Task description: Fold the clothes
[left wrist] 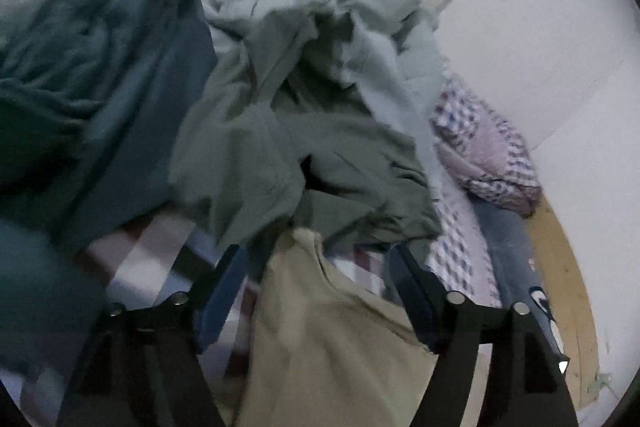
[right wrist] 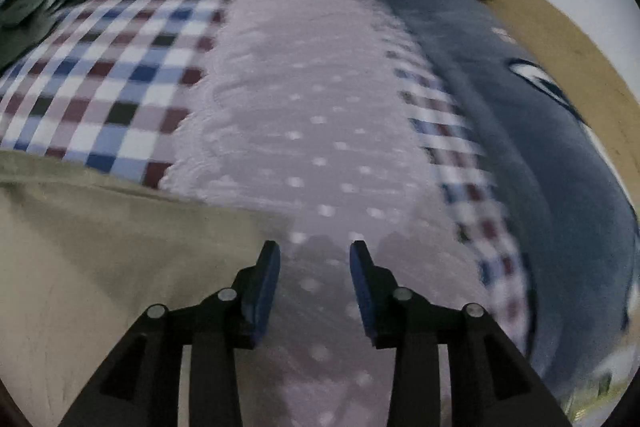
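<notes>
Left wrist view shows the soft tan cloth [left wrist: 320, 339] lying near the bed's [right wrist: 320, 131] front edge, between the wide-apart left hand-held gripper [left wrist: 316, 267]. It looks light and floppy; pinch a corner. The right hand-held gripper [right wrist: 315, 259] is apart, empty.

The left gripper [left wrist: 316, 267] and the right gripper [right wrist: 315, 259] look alike: black angular plastic linkage arms, round silver pivot pins at the joints, and blue pads lining the jaws.
</notes>
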{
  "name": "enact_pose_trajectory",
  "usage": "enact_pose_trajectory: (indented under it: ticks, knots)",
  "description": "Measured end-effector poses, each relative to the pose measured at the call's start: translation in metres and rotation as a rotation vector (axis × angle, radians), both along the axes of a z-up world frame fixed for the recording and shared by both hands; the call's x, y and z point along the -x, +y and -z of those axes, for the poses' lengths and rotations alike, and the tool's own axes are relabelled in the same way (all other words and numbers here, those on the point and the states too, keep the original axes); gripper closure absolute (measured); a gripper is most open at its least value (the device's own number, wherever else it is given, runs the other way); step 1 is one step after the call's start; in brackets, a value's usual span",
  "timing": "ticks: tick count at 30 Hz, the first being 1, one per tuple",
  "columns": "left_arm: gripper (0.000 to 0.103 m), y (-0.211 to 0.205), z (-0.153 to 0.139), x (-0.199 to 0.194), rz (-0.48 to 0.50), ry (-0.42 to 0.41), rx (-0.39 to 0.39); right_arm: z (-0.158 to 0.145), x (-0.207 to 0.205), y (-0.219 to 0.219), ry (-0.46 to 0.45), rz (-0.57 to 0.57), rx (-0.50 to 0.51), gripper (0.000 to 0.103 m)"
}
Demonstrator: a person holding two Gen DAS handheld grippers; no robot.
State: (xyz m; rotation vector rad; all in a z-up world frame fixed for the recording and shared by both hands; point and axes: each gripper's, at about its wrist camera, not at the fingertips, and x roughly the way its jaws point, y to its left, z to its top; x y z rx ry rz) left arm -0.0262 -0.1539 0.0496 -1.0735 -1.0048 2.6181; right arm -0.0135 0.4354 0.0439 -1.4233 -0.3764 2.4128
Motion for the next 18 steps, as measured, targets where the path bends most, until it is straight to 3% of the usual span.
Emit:
enact_pose_trajectory:
  ticks: [2,4,9,13,18]
  knots:
    - [0.025,0.009,-0.009,-0.020,0.038,0.028,0.053,-0.015,-0.014,-0.005,0.065,0.019,0.051,0.064]
    - [0.024,0.025,-0.016,-0.044,0.080,0.051,0.139,-0.026,-0.027,-0.020,0.113,-0.009,0.173,0.064]
    - [0.024,0.065,-0.014,-0.085,0.194,0.055,0.266,-0.020,-0.035,-0.098,0.063,-0.223,0.478,0.063]
    - [0.024,0.087,-0.009,-0.105,0.240,0.079,0.354,-0.005,-0.018,-0.156,0.000,-0.342,0.515,0.068]
    - [0.024,0.088,0.007,-0.110,0.250,0.045,0.326,0.013,0.018,-0.196,-0.017,-0.358,0.463,0.075]
